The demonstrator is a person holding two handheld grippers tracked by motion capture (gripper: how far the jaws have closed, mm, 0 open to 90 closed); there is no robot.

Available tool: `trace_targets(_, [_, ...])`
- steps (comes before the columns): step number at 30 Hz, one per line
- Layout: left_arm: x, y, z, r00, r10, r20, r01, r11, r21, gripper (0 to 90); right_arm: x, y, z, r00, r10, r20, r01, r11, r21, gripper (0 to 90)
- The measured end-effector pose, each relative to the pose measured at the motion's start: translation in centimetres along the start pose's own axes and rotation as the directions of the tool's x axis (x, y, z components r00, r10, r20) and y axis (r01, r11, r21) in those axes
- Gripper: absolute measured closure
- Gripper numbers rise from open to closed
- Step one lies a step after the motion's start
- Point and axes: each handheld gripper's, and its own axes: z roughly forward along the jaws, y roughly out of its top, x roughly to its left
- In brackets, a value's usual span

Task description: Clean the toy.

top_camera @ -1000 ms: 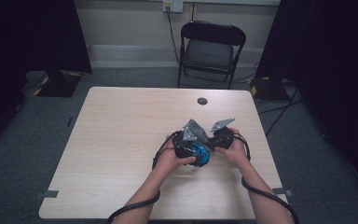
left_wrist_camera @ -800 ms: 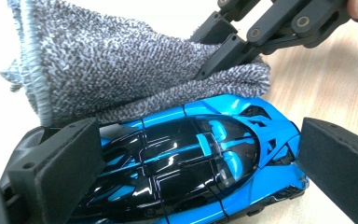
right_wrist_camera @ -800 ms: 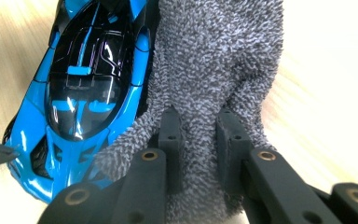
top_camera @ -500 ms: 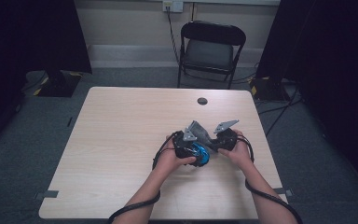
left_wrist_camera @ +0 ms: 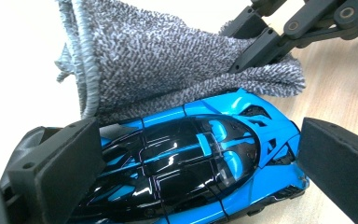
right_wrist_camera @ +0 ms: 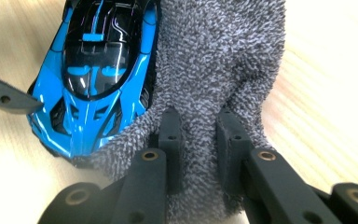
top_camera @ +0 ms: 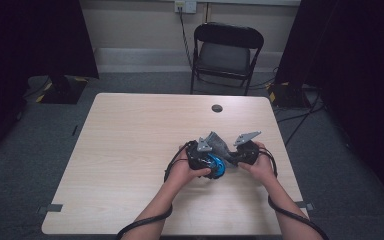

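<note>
A blue and black toy car (left_wrist_camera: 191,154) lies lengthwise between the two pads of my left gripper (left_wrist_camera: 200,140), which is shut on its ends. A grey terry cloth (right_wrist_camera: 219,60) rests against the car's side (right_wrist_camera: 93,74), and my right gripper (right_wrist_camera: 199,121) is shut on a bunched fold of it. In the high view both hands meet at the table's front right, where the left gripper (top_camera: 211,167) holds the car (top_camera: 216,166). There the right gripper (top_camera: 231,156) presses the cloth (top_camera: 220,146) onto it. The right gripper's black jaw links (left_wrist_camera: 279,37) reach in from the upper right of the left gripper view.
The light wood table (top_camera: 140,150) has a small dark round cap (top_camera: 217,108) near its far edge. A black folding chair (top_camera: 227,50) stands behind the table. Cables (top_camera: 290,215) trail from both grippers over the front edge.
The right gripper with the cloth has edged slightly to the right along the car. The left gripper and the car have stayed in place.
</note>
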Motion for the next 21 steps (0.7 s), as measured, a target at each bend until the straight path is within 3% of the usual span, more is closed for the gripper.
trace_targets(21, [-0.1, 0.1, 0.0, 1.0000, 0.000, 0.000, 0.000, 1.0000, 0.005, 0.0, 0.8, -2.1, -1.8, 1.0000, -0.005, 0.008, 0.005, 1.000, -0.006, 75.2])
